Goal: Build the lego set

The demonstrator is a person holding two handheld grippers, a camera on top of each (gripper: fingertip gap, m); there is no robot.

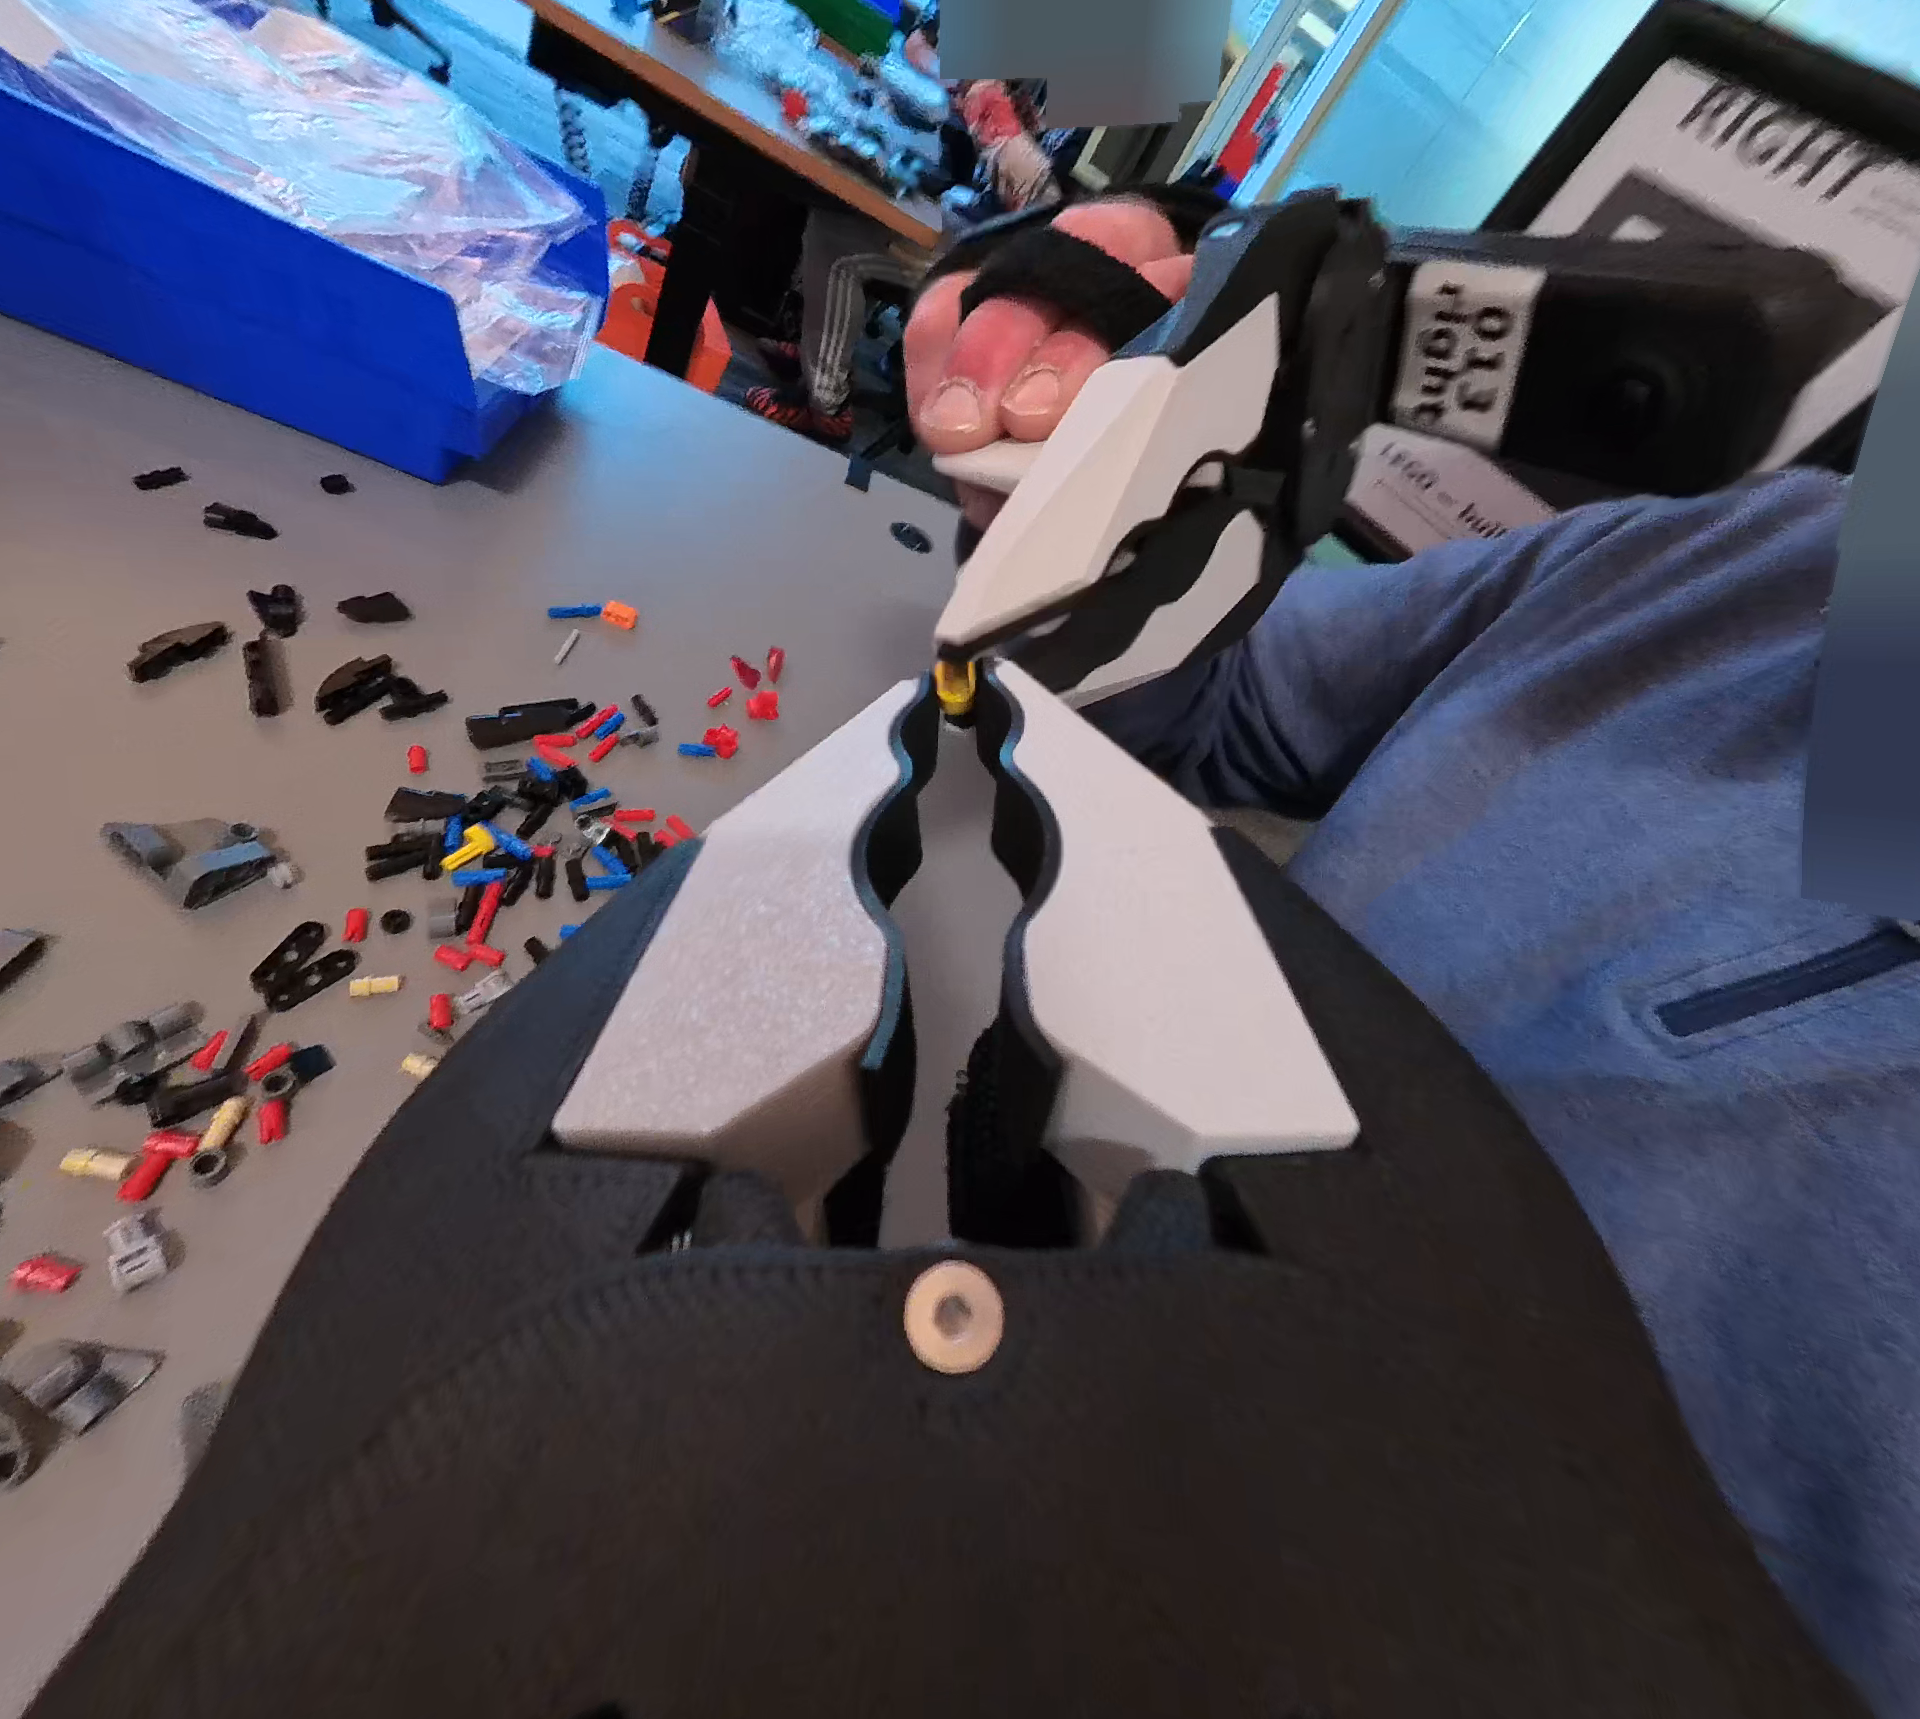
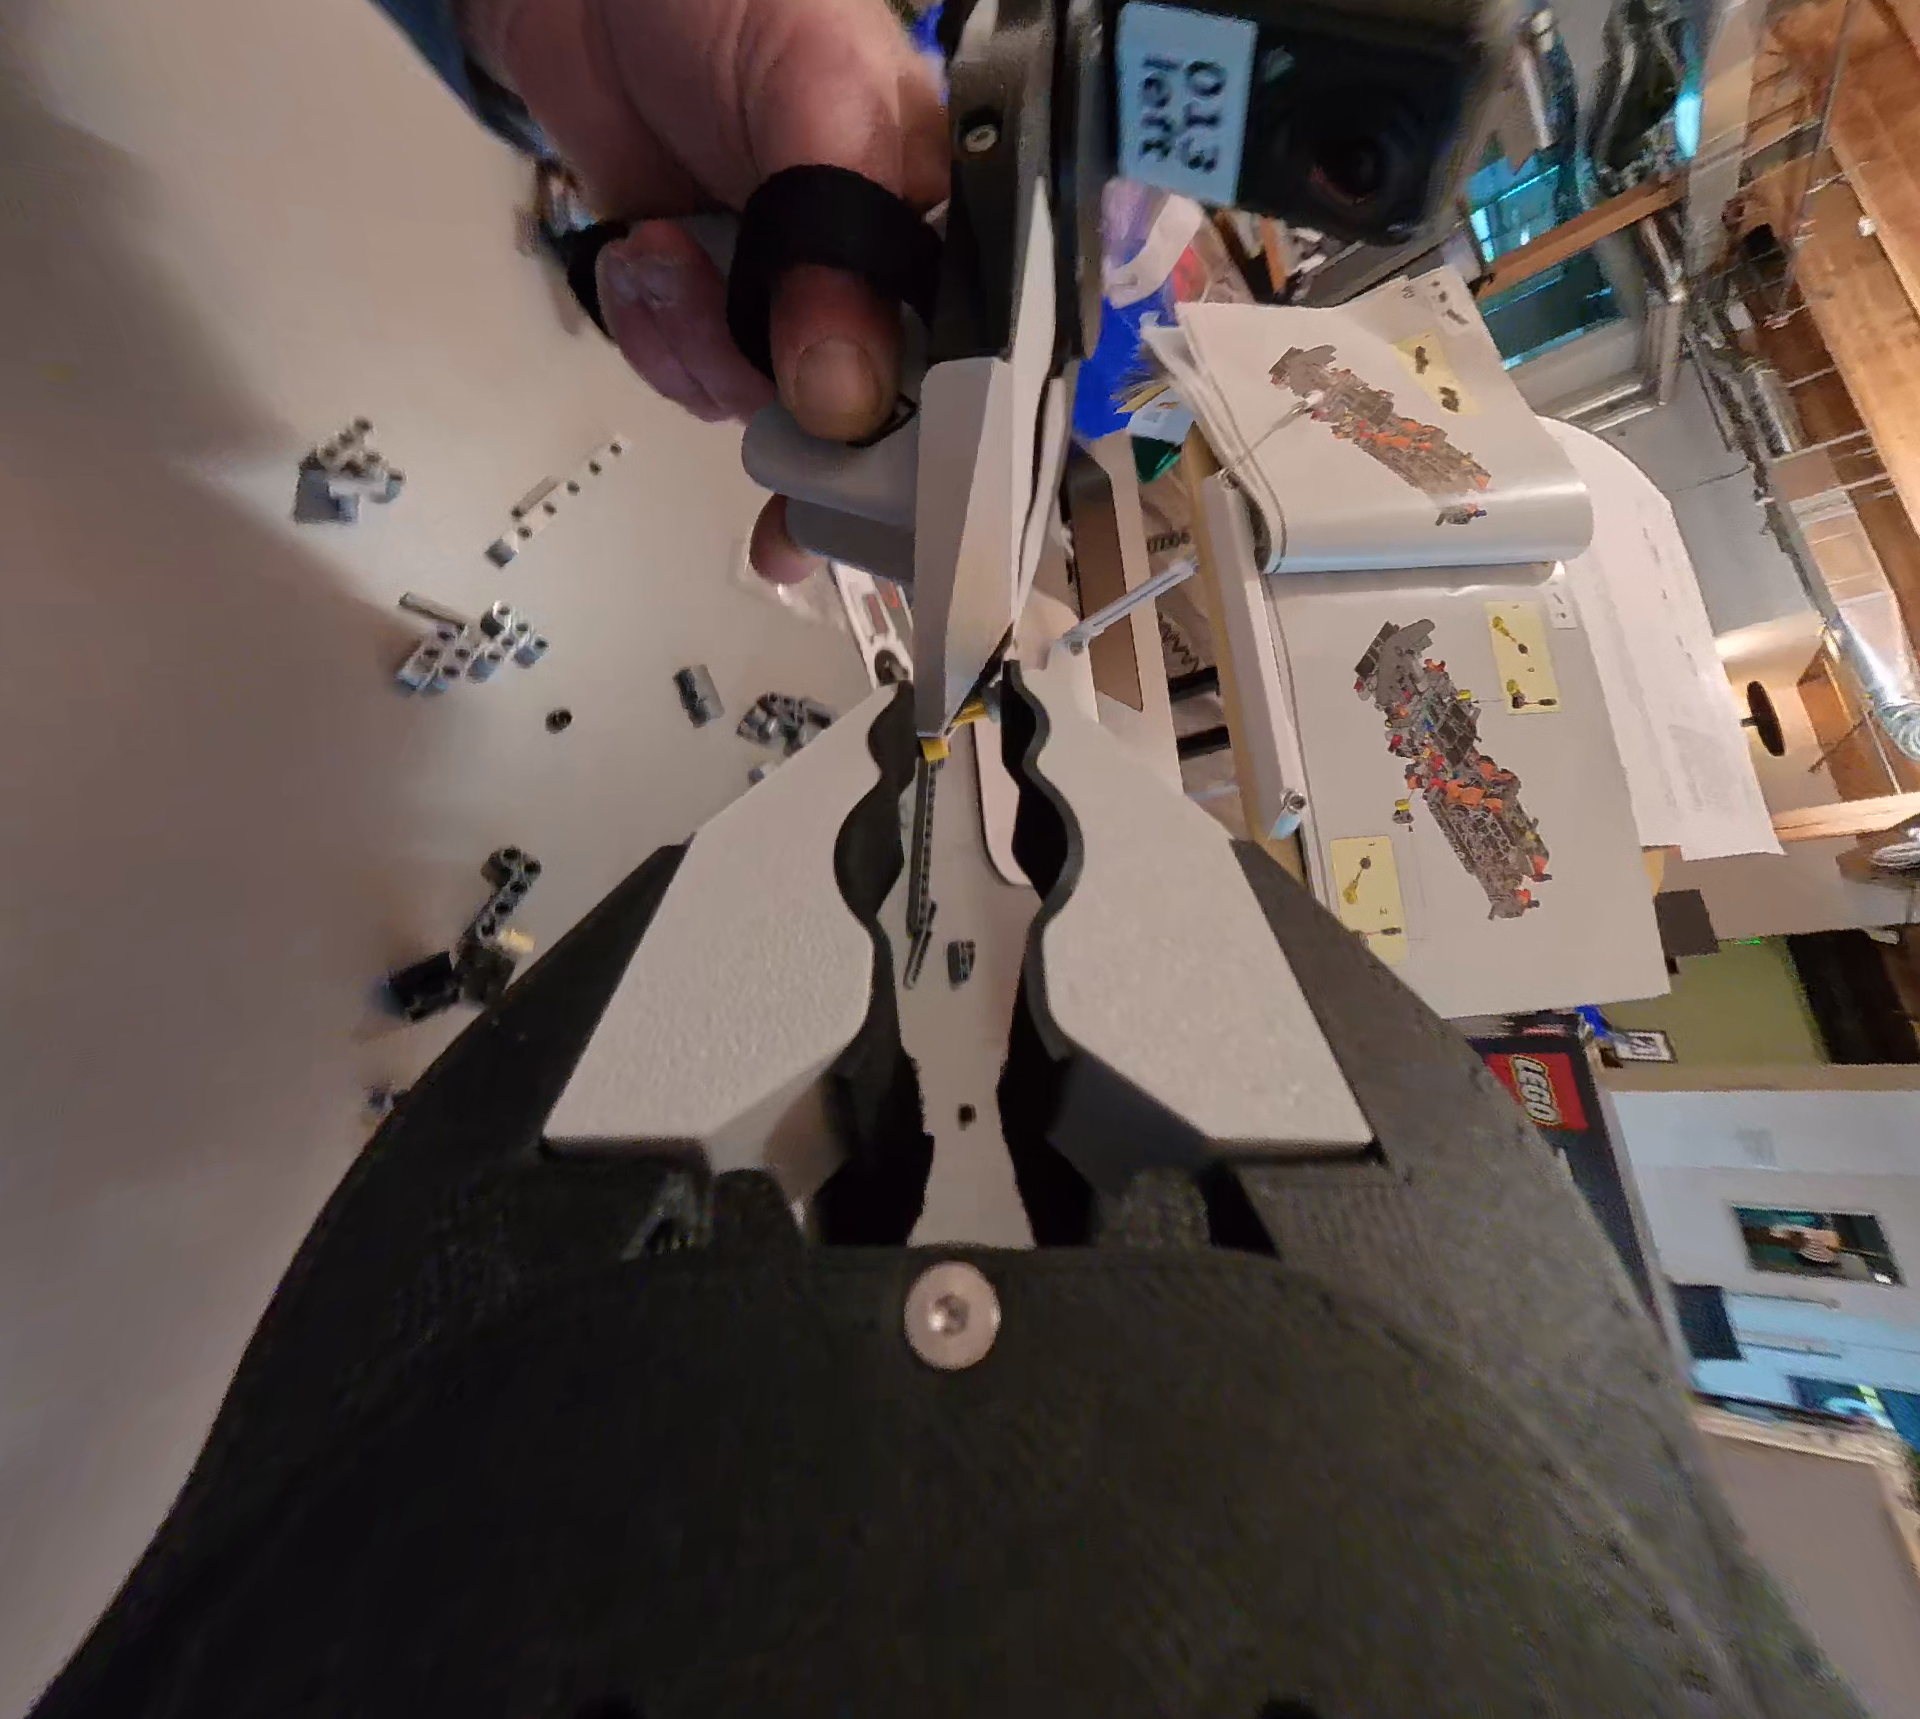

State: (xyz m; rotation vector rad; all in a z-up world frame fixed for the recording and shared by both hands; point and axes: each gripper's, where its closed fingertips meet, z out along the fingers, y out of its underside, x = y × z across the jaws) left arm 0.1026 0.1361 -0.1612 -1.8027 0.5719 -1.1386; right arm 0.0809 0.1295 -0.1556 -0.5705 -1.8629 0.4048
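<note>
At the tips of the left gripper [image 1: 954,690], a small yellow piece [image 1: 954,695] is pinched between the two fingers, which are drawn in close around it. It sits dead ahead of that gripper, right at the fingertip line, raised above the grey table [image 1: 665,506]. Directly beyond it, the right gripper [image 1: 971,639] comes in from above and ahead, its tips almost touching the yellow piece.

In the right wrist view, the right gripper [image 2: 951,719] has its fingers drawn near together at the tips, and a thin dark grey beam [image 2: 923,848] runs back from them along the left finger's inner edge, its long axis in line with the fingers; whether it is truly clamped cannot be told. The yellow piece [image 2: 940,739] sits at the beam's far end. Both grippers are equally near the joint, so the coming move likely means pressing the two parts together end to end.

Farther left of the left gripper, loose parts [image 1: 499,838] lie scattered. Beyond the right gripper stands an open instruction booklet [image 2: 1455,682].
</note>
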